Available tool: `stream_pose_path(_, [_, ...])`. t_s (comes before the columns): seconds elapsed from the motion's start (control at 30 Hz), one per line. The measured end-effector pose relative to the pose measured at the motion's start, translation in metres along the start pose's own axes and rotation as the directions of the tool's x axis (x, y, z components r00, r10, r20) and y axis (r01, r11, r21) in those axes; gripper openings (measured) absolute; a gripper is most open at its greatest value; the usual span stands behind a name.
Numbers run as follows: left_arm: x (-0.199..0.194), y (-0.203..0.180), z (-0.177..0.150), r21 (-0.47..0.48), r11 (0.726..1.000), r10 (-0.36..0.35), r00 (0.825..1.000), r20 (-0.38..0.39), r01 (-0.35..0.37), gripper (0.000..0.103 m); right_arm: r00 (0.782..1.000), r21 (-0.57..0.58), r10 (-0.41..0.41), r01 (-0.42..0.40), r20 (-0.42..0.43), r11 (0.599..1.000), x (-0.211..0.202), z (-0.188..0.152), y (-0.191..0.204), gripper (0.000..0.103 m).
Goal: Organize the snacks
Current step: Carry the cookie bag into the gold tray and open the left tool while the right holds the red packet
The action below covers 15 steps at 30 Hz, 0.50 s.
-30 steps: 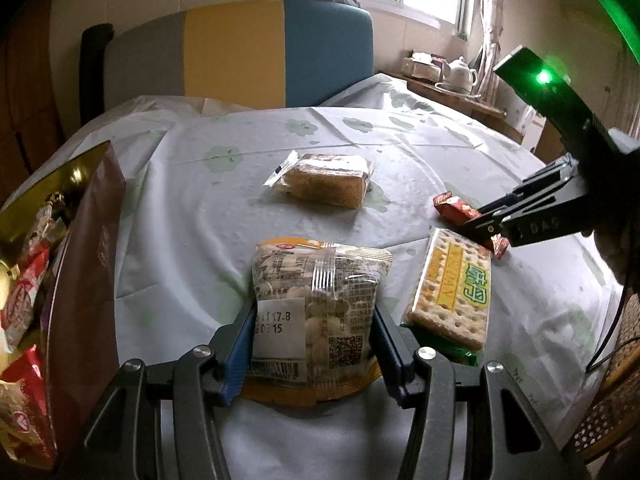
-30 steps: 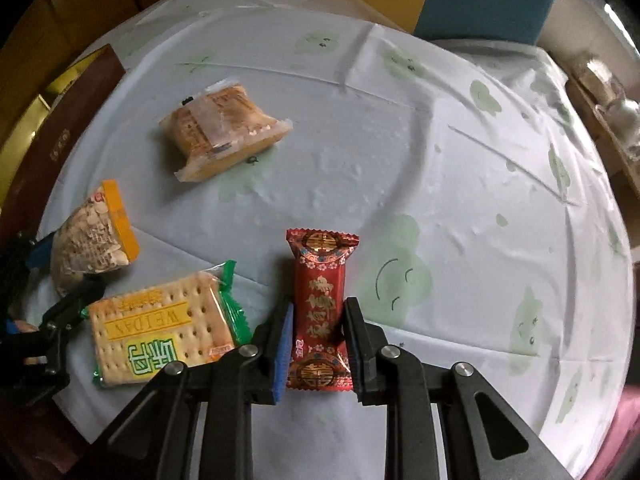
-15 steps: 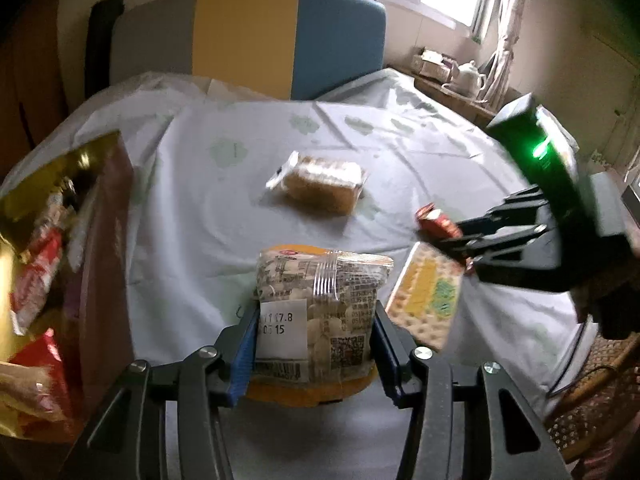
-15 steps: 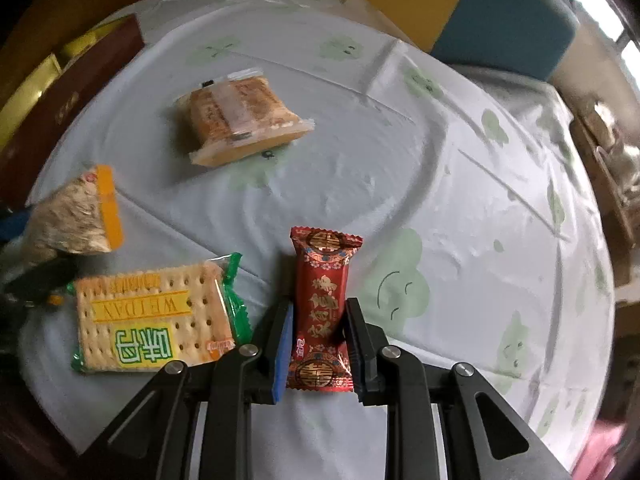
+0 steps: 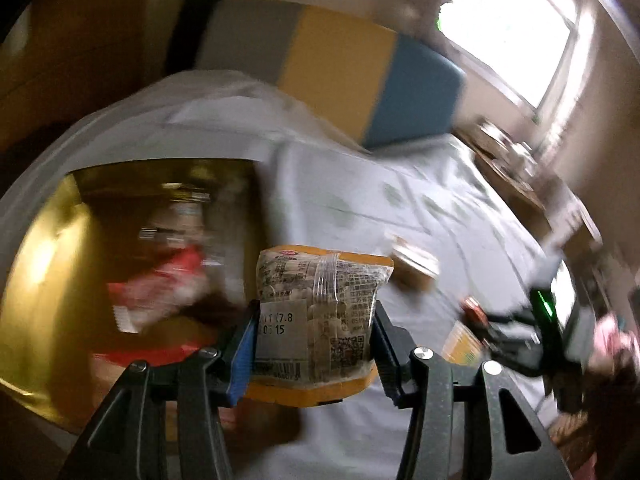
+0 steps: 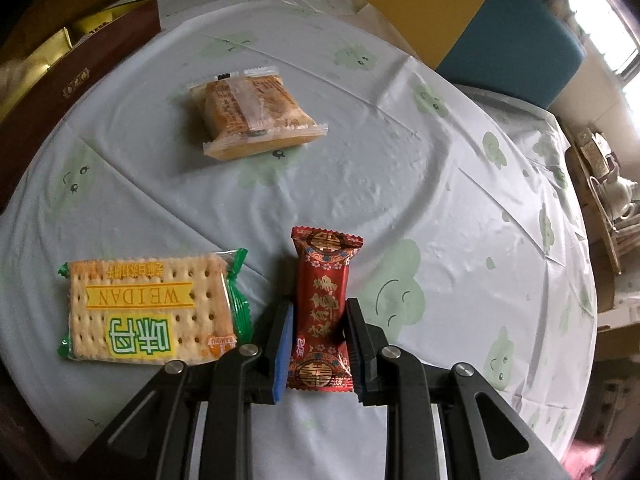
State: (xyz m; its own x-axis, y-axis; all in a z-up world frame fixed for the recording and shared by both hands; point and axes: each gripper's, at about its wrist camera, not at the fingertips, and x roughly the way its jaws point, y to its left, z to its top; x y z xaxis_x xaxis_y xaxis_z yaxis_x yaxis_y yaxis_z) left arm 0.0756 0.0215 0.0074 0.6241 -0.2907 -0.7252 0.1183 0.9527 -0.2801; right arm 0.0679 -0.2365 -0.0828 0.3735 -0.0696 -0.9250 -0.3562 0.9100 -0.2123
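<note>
My left gripper [image 5: 314, 340] is shut on a clear and orange snack packet [image 5: 318, 312] and holds it in the air beside the open gold-lined snack box [image 5: 52, 272], which holds red-wrapped snacks. The left wrist view is blurred. My right gripper [image 6: 320, 344] is shut on a red candy wrapper [image 6: 322, 308], just above the tablecloth. A green cracker pack [image 6: 148, 312] lies left of it. A wrapped cake [image 6: 252, 114] lies farther back.
The round table [image 6: 440, 168] has a pale cloth with green cloud prints. The brown box wall [image 6: 68, 84] stands at the table's left edge. A grey, yellow and blue chair back [image 5: 332, 72] is behind. A side shelf with a teapot [image 6: 620, 188] is at the right.
My left gripper has swung left with the snack packet, from over the table to beside the open box. My right gripper has lifted slightly with the red candy still in it.
</note>
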Motion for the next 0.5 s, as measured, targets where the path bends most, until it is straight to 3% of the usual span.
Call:
stream_pose_path(0.13, [0.003,0.063,0.023,-0.147,0.986,0.074,0.997,-0.031,-0.078,0.052,1.0,-0.01,-0.008,0.008,0.004,1.0,-0.001,0.0,0.001,0.025])
stream_pose_path(0.27, [0.011,0.106,0.042,-0.215,0.965,0.143,0.988,-0.051,-0.15,0.052,1.0,-0.017,-0.015,0.015,0.005,1.0,-0.001,0.0,0.001,0.025])
stream_pose_path(0.5, [0.054,0.149,0.073,-0.245,0.942,0.213,0.972,-0.095,-0.23,0.053,1.0,-0.02,-0.016,0.016,0.005,1.0,-0.002,0.0,0.001,0.025])
